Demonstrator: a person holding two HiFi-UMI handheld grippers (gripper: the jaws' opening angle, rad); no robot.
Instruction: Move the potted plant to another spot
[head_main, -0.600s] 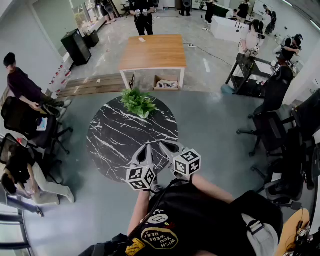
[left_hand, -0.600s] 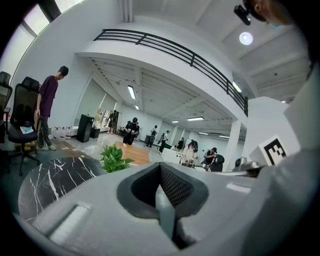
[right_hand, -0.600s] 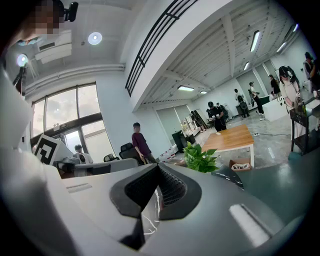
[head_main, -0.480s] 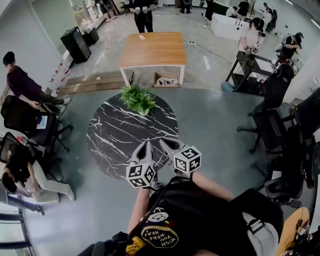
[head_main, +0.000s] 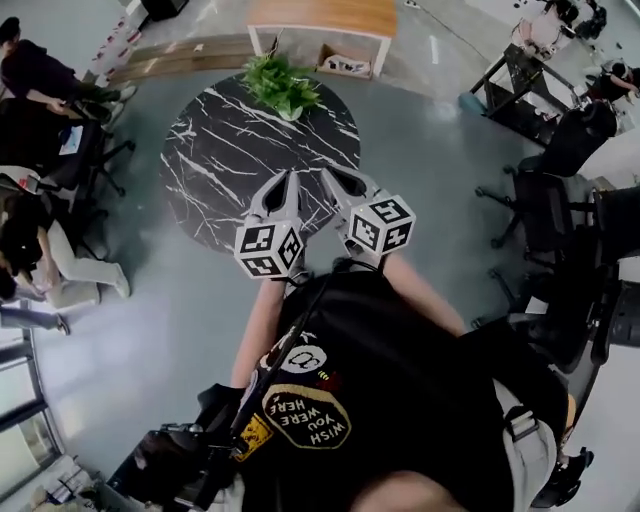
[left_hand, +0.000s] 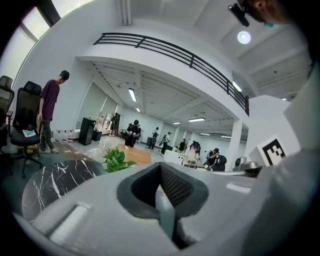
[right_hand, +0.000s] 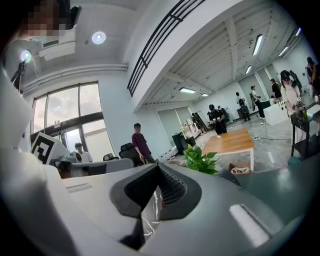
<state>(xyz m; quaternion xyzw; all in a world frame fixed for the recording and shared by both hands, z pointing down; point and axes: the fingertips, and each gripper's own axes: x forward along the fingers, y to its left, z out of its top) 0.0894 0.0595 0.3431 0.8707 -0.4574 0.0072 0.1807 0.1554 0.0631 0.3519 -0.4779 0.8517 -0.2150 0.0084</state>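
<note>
The left gripper (head_main: 284, 178) and right gripper (head_main: 327, 175) each have jaws pressed together, empty. A leafy green potted plant (head_main: 281, 85) stands well beyond both tips on a round black marble table (head_main: 215, 170).

view tipped down; table (head_main: 200, 170), potted plant (head_main: 282, 85) higher in frame

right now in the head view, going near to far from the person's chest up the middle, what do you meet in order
left gripper and right gripper side by side, both shut and empty → round black marble-pattern table → green leafy potted plant at its far edge → rectangular wooden-topped table with white legs
</note>
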